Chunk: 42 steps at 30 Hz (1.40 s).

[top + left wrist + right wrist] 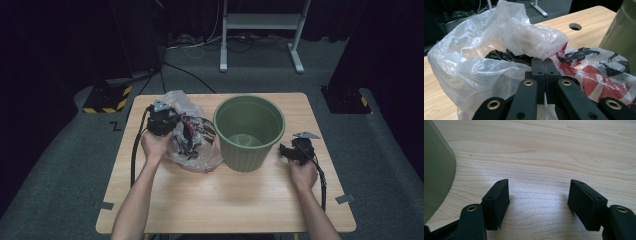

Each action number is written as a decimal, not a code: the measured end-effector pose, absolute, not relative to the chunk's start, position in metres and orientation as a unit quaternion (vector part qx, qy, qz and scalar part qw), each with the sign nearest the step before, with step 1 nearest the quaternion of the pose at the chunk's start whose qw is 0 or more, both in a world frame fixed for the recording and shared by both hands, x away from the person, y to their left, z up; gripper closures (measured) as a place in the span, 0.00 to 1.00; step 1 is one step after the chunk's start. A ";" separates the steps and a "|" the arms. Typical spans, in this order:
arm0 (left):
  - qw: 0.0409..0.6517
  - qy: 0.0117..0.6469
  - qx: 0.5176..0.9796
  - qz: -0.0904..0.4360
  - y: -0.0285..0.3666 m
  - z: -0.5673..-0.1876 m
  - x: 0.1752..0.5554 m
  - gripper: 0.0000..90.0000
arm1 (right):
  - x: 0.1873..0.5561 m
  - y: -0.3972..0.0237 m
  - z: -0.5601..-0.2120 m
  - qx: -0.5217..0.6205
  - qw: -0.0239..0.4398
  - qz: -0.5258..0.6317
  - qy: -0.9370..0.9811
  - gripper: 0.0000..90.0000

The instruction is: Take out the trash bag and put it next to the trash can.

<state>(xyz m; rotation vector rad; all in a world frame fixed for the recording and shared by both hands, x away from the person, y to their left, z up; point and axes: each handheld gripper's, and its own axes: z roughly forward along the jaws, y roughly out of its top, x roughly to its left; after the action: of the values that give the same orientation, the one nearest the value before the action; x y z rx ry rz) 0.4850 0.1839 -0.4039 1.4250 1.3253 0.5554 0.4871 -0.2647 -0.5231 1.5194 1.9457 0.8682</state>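
Two grippers over the wooden table (pixel 235 195). Left gripper (pixel 544 65) jaws pressed together, pinching the thin clear plastic bag (pixel 192 137), which sits crumpled at table left, touching the green bucket (pixel 249 131). Bucket upright, table centre. Right gripper (pixel 538 200) jaws spread wide, nothing between them, low over bare wood just right of bucket.

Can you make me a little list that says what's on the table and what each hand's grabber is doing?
table: light wooden top
bin: green, ribbed, upright, looks empty
bag: crumpled clear plastic bag with red and black print, left of the bin
left gripper: jaws shut, pinching the bag's plastic
right gripper: jaws open, nothing between them, low over the table right of the bin
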 end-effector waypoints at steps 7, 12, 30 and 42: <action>0.525 0.560 0.600 0.226 0.179 -0.414 0.493 0.97 | 0.487 -0.265 -0.523 0.561 0.259 0.321 0.718 0.37; 0.526 0.567 0.598 0.211 0.175 -0.420 0.498 0.97 | 0.487 -0.265 -0.523 0.561 0.259 0.321 0.718 0.36; 0.530 0.588 0.579 0.197 0.179 -0.430 0.483 0.58 | 0.487 -0.265 -0.523 0.560 0.258 0.321 0.719 0.36; 0.542 0.580 0.574 0.200 0.191 -0.426 0.453 0.45 | 0.487 -0.265 -0.523 0.560 0.258 0.321 0.719 0.36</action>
<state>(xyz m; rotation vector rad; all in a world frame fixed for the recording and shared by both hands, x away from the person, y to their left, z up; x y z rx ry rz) 0.4526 0.1906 -0.4263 1.3632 1.3770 0.4747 0.4870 -0.2645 -0.5231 1.5175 1.9493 0.8696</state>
